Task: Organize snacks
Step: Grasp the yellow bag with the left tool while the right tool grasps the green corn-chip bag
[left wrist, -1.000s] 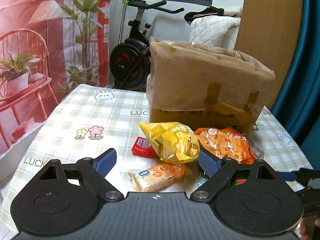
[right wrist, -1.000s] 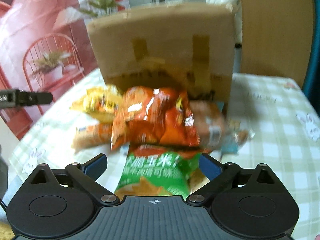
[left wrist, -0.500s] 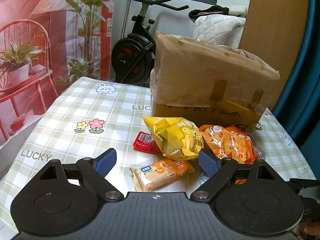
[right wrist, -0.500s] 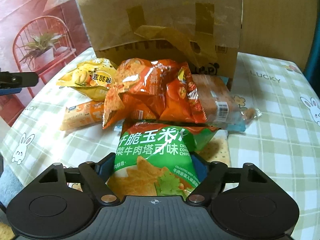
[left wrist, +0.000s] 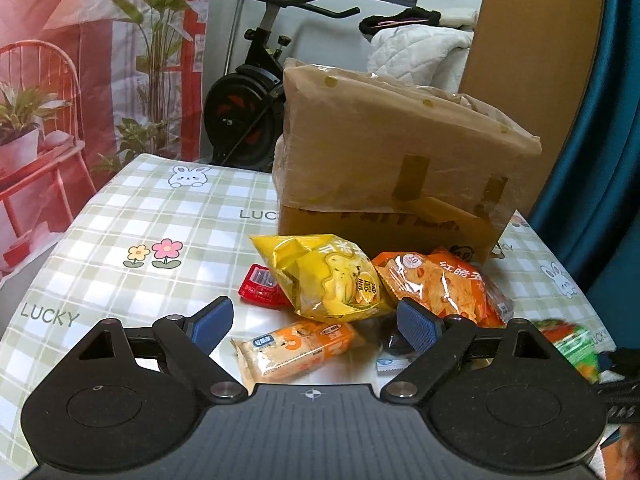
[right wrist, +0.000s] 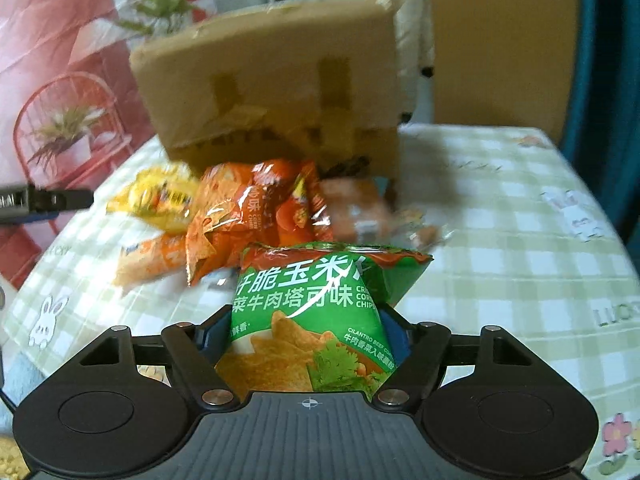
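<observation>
Item 1, right gripper (right wrist: 308, 334): jaws clamped on the green bag (right wrist: 320, 312), pads pressing its lower sides. The bag stands up off the table (right wrist: 500, 240) in the grip, in front of the snack pile.

Item 2, left gripper (left wrist: 316, 320): jaws wide apart, nothing between them, hanging over the near edge of the pile.

Item 3, box (left wrist: 392, 172): brown cardboard, taped, at the back of the table. Whether its top is open cannot be told from either view, nor whether anything is inside.

Item 4, loose snacks, all on the table in front of the box:
- yellow bag (left wrist: 328, 276), lying partly over a red packet (left wrist: 260, 288)
- orange bag (left wrist: 436, 288), just beside the yellow one
- biscuit pack (left wrist: 296, 348), nearest the left gripper
- a clear-wrapped pastry (right wrist: 352, 212) behind the orange bag (blurred)

Status: early, by my reading. One bag is in hand and not yet placed; the remaining snacks sit unsorted in a heap. Likely destination is the box, though nothing shown confirms it.
</observation>
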The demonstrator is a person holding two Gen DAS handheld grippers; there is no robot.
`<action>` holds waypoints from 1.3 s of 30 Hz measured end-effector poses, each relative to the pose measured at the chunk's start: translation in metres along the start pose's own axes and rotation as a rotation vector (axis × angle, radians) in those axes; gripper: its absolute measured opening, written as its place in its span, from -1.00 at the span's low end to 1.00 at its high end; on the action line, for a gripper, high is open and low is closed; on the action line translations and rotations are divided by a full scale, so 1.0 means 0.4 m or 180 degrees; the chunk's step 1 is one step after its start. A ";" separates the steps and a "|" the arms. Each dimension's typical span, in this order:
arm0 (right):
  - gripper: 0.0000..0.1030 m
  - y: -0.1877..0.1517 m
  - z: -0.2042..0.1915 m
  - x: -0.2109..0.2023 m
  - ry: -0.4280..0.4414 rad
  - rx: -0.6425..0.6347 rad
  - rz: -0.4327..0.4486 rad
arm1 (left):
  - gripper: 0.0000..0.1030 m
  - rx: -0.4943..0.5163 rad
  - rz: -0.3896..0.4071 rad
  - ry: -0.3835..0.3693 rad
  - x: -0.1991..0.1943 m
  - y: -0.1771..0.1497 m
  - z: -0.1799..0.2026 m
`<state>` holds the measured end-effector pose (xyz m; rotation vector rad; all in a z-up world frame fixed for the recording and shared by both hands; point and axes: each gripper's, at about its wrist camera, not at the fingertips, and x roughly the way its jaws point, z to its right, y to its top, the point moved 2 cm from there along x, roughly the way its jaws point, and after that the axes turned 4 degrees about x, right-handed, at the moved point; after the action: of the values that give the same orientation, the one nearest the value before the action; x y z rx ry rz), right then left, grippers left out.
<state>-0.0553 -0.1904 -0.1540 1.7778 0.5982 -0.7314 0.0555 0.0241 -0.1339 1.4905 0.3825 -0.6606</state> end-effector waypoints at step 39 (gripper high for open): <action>0.38 0.160 -0.013 0.076 0.0158 0.0013 0.0524 | 0.36 -0.0867 -0.0514 -0.0380 0.297 0.055 -0.055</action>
<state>0.0115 -0.2031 -0.1337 1.8290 0.4768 -0.5775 0.1642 0.0248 -0.1912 1.1641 0.4841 -0.7886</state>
